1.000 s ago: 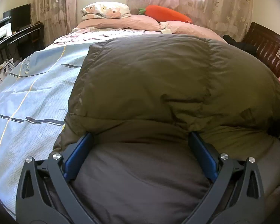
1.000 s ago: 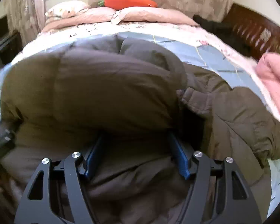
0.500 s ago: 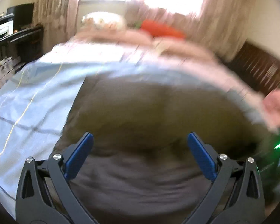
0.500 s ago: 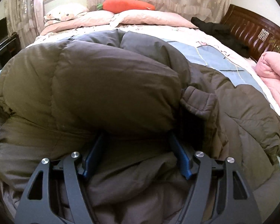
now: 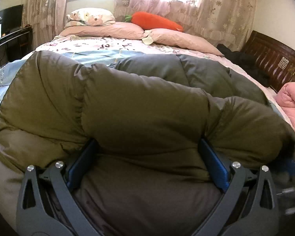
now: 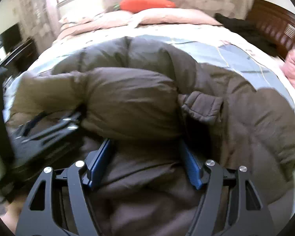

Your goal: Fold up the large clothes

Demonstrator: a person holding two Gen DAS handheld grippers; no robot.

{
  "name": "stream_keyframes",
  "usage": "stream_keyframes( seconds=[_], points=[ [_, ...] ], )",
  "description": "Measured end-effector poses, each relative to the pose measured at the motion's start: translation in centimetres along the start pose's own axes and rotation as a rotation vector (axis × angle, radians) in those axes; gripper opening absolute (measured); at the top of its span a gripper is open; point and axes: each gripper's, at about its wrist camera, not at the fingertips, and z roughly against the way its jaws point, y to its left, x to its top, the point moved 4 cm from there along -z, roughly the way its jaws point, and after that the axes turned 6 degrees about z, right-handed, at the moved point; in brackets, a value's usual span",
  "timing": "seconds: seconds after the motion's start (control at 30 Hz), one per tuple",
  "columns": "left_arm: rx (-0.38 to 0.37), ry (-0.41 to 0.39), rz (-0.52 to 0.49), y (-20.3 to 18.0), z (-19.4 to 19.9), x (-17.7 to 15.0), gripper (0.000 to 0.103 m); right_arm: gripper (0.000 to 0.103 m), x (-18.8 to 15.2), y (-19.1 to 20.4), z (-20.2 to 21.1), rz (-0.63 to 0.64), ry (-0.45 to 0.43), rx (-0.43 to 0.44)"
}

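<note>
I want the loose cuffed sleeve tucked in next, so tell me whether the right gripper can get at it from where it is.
Probably yes, once it lets go. The sleeve cuff lies exposed on top of the jacket, just right of the right gripper, with nothing over it. But the jaws are spread with jacket bulging between them.

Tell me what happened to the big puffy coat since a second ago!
The coat got folded further: its olive half has rolled forward over the grey lining, so more bedsheet shows behind it. The left gripper swung right, nearer the right gripper. Both keep wide jaws with coat bulging between them. The pillows and toy carrot stayed put.
</note>
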Motion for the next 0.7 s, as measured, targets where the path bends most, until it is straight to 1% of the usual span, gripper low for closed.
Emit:
stream_keyframes(
  seconds=[0.03, 0.07, 0.1, 0.13, 0.17, 0.2, 0.23, 0.27, 0.3, 0.33, 0.43, 0.47, 0.5, 0.53, 0.57, 0.6, 0.63, 0.67, 0.7],
  points=[
    [0.003, -0.004, -0.003, 0.0, 0.0, 0.0, 0.101, 0.073, 0.2, -1.1, 1.8, -0.009, -0.018, 0.015],
    [0.007, -0.009, -0.005, 0.0, 0.0, 0.0, 0.101, 0.082, 0.1, -2.2, 3.2, -0.031, -0.034, 0.029],
    [0.010, -0.015, -0.007, 0.0, 0.1, -0.1, 0.101, 0.102, -0.2, -4.4, 5.2, -0.080, -0.061, 0.014],
    [0.011, -0.019, -0.007, 0.0, 0.1, -0.1, 0.101, 0.102, -0.8, -7.2, 7.1, -0.133, -0.091, -0.001],
    [0.012, -0.021, -0.008, 0.0, 0.1, -0.1, 0.101, 0.102, -1.4, -9.3, 7.8, -0.173, -0.091, -0.014],
    [0.011, -0.021, -0.008, 0.0, 0.1, -0.1, 0.101, 0.102, -2.6, -12.9, 8.3, -0.245, -0.068, -0.057],
    [0.010, -0.021, -0.008, -0.2, 0.2, -0.2, 0.101, 0.102, -4.3, -16.9, 8.5, -0.340, -0.035, -0.119],
    [0.009, -0.022, -0.007, -0.2, 0.2, -0.3, 0.101, 0.102, -5.7, -20.0, 8.7, -0.424, -0.008, -0.166],
    [0.010, -0.024, -0.008, -0.1, 0.3, -0.4, 0.101, 0.102, -7.7, -24.3, 9.1, -0.562, 0.017, -0.209],
    [0.012, -0.025, -0.009, -0.2, 0.3, -0.4, 0.101, 0.102, -9.7, -28.1, 9.7, -0.691, 0.006, -0.232],
    [0.021, -0.033, -0.015, -0.1, 0.3, -0.6, 0.101, 0.102, -13.6, -35.7, 11.4, -0.879, -0.041, -0.360],
    [0.035, -0.037, -0.022, -0.2, 0.4, -0.7, 0.101, 0.102, -14.5, -37.3, 11.6, -0.932, -0.042, -0.387],
    [0.054, -0.042, -0.034, -0.4, 0.4, -0.8, 0.101, 0.102, -15.8, -39.3, 11.7, -1.038, -0.063, -0.390],
    [0.062, -0.044, -0.039, -0.5, 0.4, -0.8, 0.101, 0.102, -17.2, -40.9, 11.5, -1.168, -0.107, -0.354],
    [0.068, -0.044, -0.042, -0.6, 0.3, -0.8, 0.101, 0.102, -18.3, -41.7, 11.1, -1.262, -0.132, -0.326],
    [0.071, -0.043, -0.043, -0.6, 0.3, -0.8, 0.101, 0.102, -19.6, -42.6, 10.3, -1.387, -0.169, -0.274],
    [0.073, -0.042, -0.044, -0.5, 0.3, -0.8, 0.101, 0.102, -20.6, -43.3, 9.2, -1.487, -0.189, -0.247],
    [0.076, -0.041, -0.046, -0.5, 0.2, -0.8, 0.101, 0.102, -21.0, -43.8, 8.6, -1.530, -0.185, -0.253],
    [0.080, -0.041, -0.049, -0.6, 0.2, -0.8, 0.101, 0.102, -20.7, -44.3, 8.7, -1.541, -0.216, -0.309]
  ],
)
